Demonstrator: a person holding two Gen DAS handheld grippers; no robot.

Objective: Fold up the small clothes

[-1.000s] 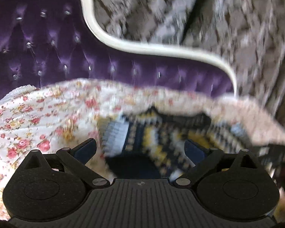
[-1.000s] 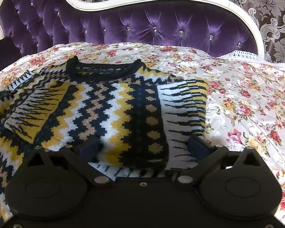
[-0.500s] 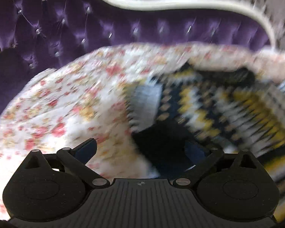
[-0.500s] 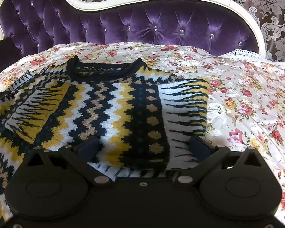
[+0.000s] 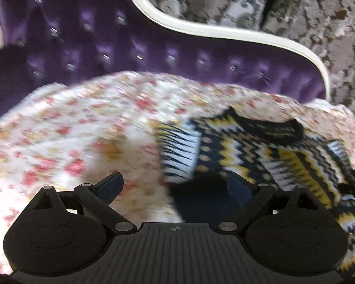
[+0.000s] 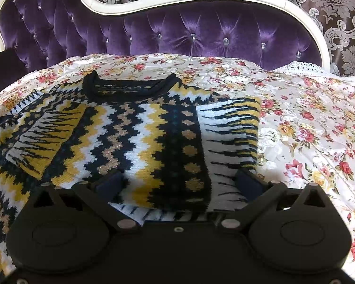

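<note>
A small knitted sweater [image 6: 135, 139] in navy, yellow and white zigzags lies flat on the floral bedspread [image 6: 307, 123], its dark collar [image 6: 130, 87] toward the headboard and both sleeves folded in over the body. My right gripper [image 6: 179, 182] is open and empty, low over the sweater's lower right part. In the blurred left wrist view the sweater [image 5: 260, 151] lies to the right, and my left gripper [image 5: 175, 187] is open and empty over its left edge, above a dark navy patch.
A tufted purple velvet headboard [image 6: 201, 30] with a cream frame stands behind the bed. Brown damask wallpaper [image 6: 338, 11] is behind it. White lace trim [image 6: 300, 66] shows at the bedspread's far right corner.
The left wrist view has swung about with heavy blur and now looks over the sweater's left edge toward the headboard. My right gripper has barely moved. Both jaws stay open.
</note>
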